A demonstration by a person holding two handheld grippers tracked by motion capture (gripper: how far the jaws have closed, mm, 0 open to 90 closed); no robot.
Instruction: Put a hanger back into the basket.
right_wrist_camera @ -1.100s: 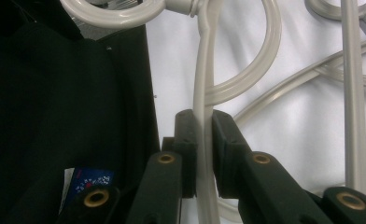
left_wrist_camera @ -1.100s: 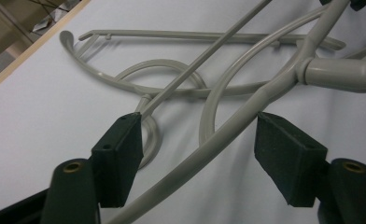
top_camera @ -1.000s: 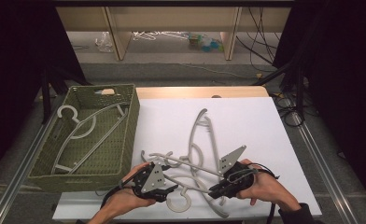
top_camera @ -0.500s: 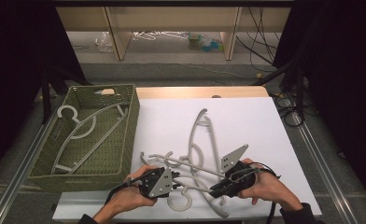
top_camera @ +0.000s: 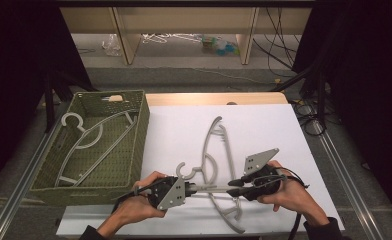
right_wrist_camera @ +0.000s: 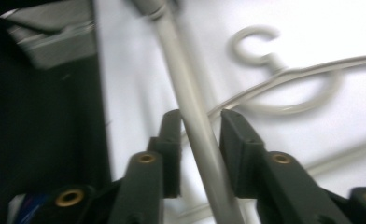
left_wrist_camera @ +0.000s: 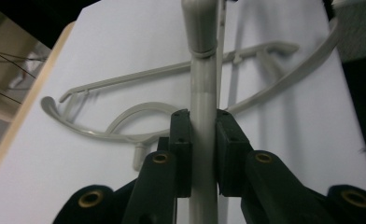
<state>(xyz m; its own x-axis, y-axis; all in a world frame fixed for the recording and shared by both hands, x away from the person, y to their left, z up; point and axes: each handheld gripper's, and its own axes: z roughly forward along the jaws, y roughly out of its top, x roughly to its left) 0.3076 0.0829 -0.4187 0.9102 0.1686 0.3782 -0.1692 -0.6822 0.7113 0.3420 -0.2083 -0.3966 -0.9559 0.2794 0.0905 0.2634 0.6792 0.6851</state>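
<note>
Presently: hanger (top_camera: 219, 150) bar clamped in left gripper (left_wrist_camera: 203, 140), lower centre; right gripper (right_wrist_camera: 200, 128) jaws just opening, bar between. Next: carry to basket (top_camera: 139, 145).

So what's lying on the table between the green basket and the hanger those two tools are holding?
Nothing: in the high view, the strip of white table between the basket and the hanger is bare.

A green woven basket (top_camera: 139, 135) sat left of the white table (top_camera: 284, 135), holding one grey hanger (top_camera: 91, 142).
</note>
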